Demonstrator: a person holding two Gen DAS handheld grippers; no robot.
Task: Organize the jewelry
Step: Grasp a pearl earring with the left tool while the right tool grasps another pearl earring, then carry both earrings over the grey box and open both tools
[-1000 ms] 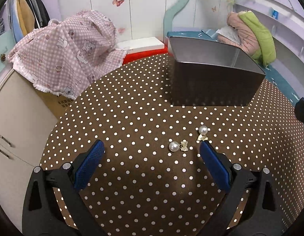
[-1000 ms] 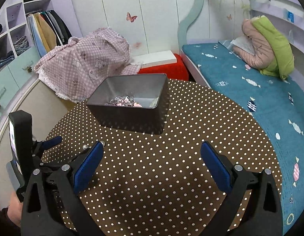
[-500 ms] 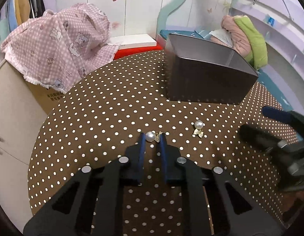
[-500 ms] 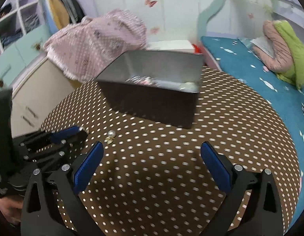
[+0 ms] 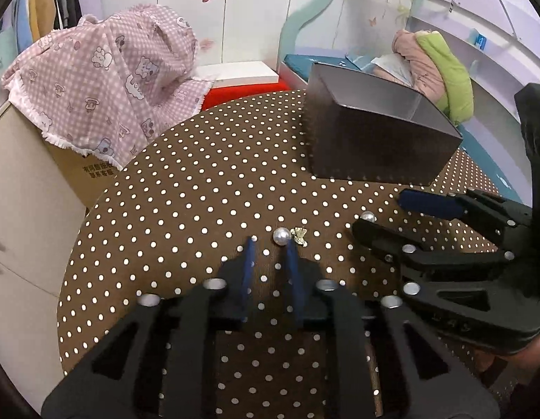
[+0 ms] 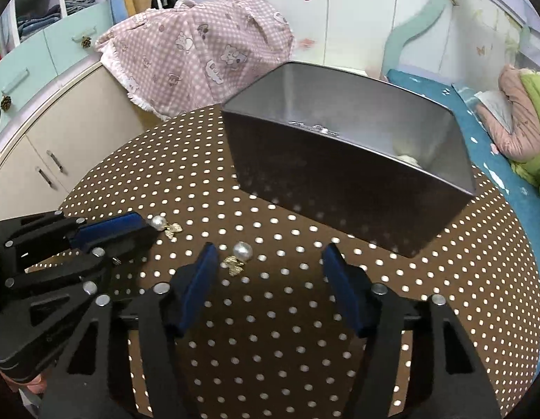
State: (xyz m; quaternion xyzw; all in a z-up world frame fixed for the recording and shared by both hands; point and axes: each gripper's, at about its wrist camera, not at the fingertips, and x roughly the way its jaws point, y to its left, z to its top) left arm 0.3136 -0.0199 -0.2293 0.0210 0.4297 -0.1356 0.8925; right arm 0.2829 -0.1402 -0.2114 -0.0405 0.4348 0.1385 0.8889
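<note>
Now both pearl earrings (image 6: 242, 252) lie flat on the table (image 6: 304, 314), charms trailing sideways, both grippers' fingers (image 6: 200, 272) spread, empty.

- Both views: even, bright indoor light, soft and diffuse, source not in frame.
- Strong fisheye: black vignette in the corners, walls and cabinet lines bow toward the rim.
- Metal box (image 6: 343, 160): soft sheen on its inner walls, dark short shadow on the worktop (image 6: 270, 331) at its base, 6 o'clock side.
- Pearls (image 5: 281, 236) show small specular highlights.
- Centre sharp; slight smear at the rim, left view 3 o'clock.
- Left hand-held gripper (image 5: 270, 244) body near-black, little detail.
</note>
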